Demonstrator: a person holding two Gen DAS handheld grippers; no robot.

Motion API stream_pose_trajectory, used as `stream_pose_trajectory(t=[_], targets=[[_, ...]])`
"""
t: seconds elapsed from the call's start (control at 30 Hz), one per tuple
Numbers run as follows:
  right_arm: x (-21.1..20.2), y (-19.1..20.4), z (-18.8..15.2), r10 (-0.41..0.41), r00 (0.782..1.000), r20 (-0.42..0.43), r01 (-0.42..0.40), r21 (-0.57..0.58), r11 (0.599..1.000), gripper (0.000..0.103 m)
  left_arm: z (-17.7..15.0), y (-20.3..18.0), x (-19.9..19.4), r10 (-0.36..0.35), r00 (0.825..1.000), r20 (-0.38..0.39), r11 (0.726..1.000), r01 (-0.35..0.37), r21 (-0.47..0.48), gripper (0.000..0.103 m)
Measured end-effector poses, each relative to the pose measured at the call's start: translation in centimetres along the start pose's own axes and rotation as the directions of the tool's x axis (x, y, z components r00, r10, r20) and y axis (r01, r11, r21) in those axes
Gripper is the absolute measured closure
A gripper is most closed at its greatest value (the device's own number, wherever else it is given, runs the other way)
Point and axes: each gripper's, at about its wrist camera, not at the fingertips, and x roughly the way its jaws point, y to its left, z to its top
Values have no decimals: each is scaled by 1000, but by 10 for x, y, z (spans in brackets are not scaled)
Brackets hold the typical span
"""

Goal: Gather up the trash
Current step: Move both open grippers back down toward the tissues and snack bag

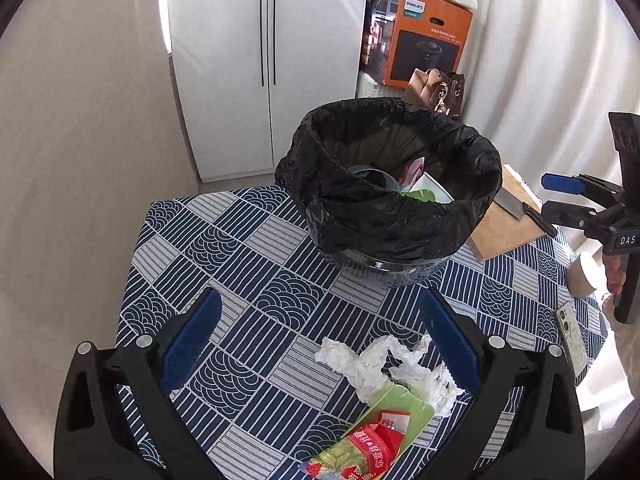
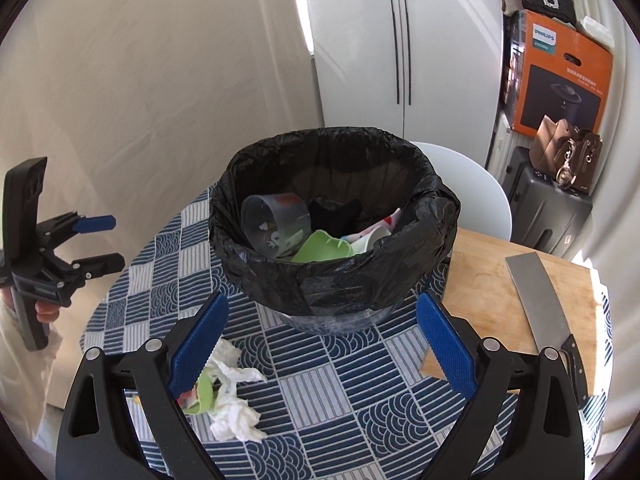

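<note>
A bin with a black liner (image 1: pixel 394 184) (image 2: pixel 336 224) stands on the blue patterned tablecloth (image 1: pixel 256 264) (image 2: pixel 332 392) and holds cups and wrappers. Crumpled white tissue (image 1: pixel 384 364) (image 2: pixel 234 408) and a green and red snack wrapper (image 1: pixel 372 440) (image 2: pixel 196 396) lie on the cloth in front of the bin. My left gripper (image 1: pixel 320 348) is open and empty, just above the tissue and wrapper; it also shows at the left of the right wrist view (image 2: pixel 98 240). My right gripper (image 2: pixel 322 348) is open and empty before the bin, and shows at the left view's right edge (image 1: pixel 556 200).
A wooden cutting board (image 2: pixel 492 300) (image 1: pixel 504 224) with a cleaver (image 2: pixel 540 304) (image 1: pixel 516 206) lies right of the bin. A paper cup (image 1: pixel 584 272) and a phone (image 1: pixel 572 336) sit near the table's right edge. A white chair (image 2: pixel 476 184), suitcase, boxes and cabinet stand behind.
</note>
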Motion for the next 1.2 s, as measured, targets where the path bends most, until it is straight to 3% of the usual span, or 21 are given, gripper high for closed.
stream_pose_trajectory(t=[0.47, 0.77, 0.93, 1.1, 1.2], targets=[[17, 36, -30, 60, 993, -100, -70, -95, 993, 13, -63, 9, -11, 42, 996, -78, 997, -46, -55, 6], [35, 57, -58, 79, 977, -201, -110, -150, 983, 13, -102, 20, -12, -7, 992, -122, 992, -8, -123, 6], [47, 65, -75, 79, 962, -262, -130, -183, 974, 13, -126, 18, -14, -3, 990, -141, 995, -10, -97, 6], [59, 70, -88, 85, 947, -310, -152, -200, 968, 13, -148, 15, -12, -60, 983, -172, 994, 44, -100, 6], [70, 74, -97, 86, 937, -338, -165, -211, 963, 13, -160, 11, -10, -58, 980, -189, 996, 43, -80, 6]])
